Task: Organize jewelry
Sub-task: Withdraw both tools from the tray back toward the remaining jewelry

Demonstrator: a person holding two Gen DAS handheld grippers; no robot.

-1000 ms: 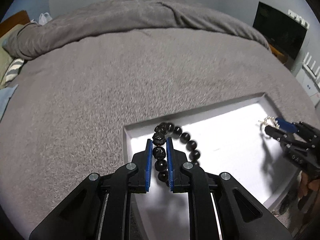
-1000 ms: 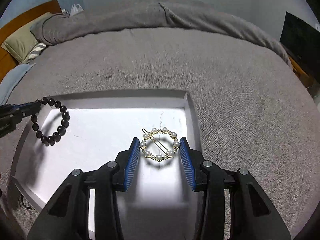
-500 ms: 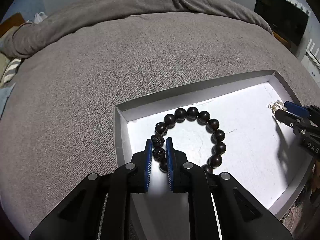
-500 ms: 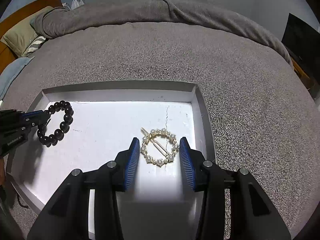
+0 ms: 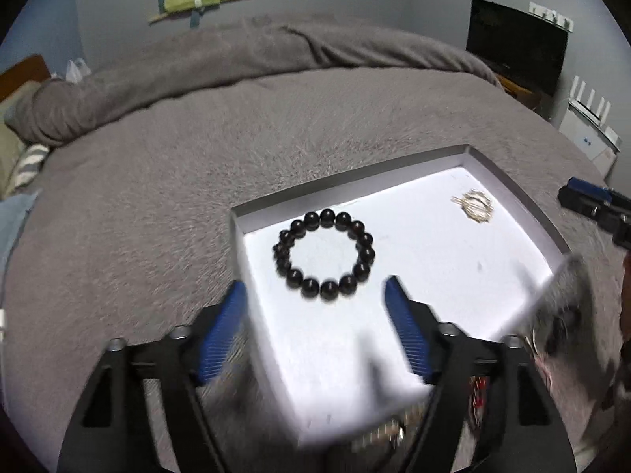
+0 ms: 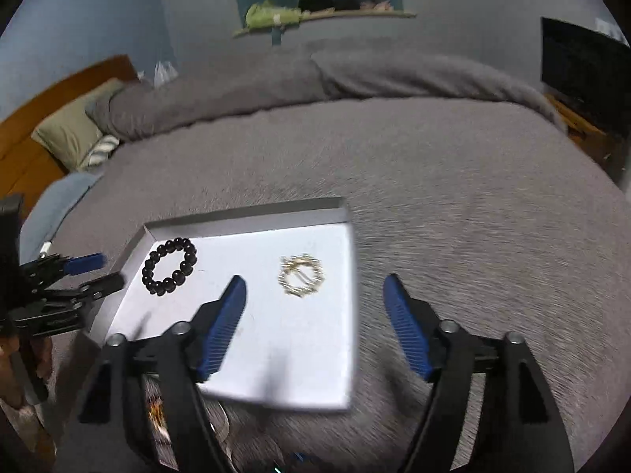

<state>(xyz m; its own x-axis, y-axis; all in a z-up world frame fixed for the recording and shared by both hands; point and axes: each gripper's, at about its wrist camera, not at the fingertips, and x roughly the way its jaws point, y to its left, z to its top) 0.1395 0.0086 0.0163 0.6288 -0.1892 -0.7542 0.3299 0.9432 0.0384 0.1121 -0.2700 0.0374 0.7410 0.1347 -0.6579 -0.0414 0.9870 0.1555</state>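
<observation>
A white tray [image 5: 516,205] lies on the grey bed. A black bead bracelet [image 5: 324,260] lies flat in its left part, and it also shows in the right wrist view [image 6: 169,266]. A gold pearl hair clip [image 5: 476,208] lies in the tray's right part, seen in the right wrist view [image 6: 301,275] too. My left gripper [image 5: 315,331] is open and empty, pulled back just short of the bracelet. My right gripper [image 6: 315,323] is open and empty, pulled back from the clip. Both views are blurred by motion.
The tray [image 6: 244,216] sits on a grey bedspread [image 6: 434,181]. More loose jewelry [image 5: 552,335] lies blurred on the bed at the tray's near edge. Pillows [image 6: 67,138] lie at far left, a dark screen [image 5: 516,51] at far right.
My left gripper let go of the bracelet, which now lies flat in the tray. Both grippers opened wide and drew back from the tray.
</observation>
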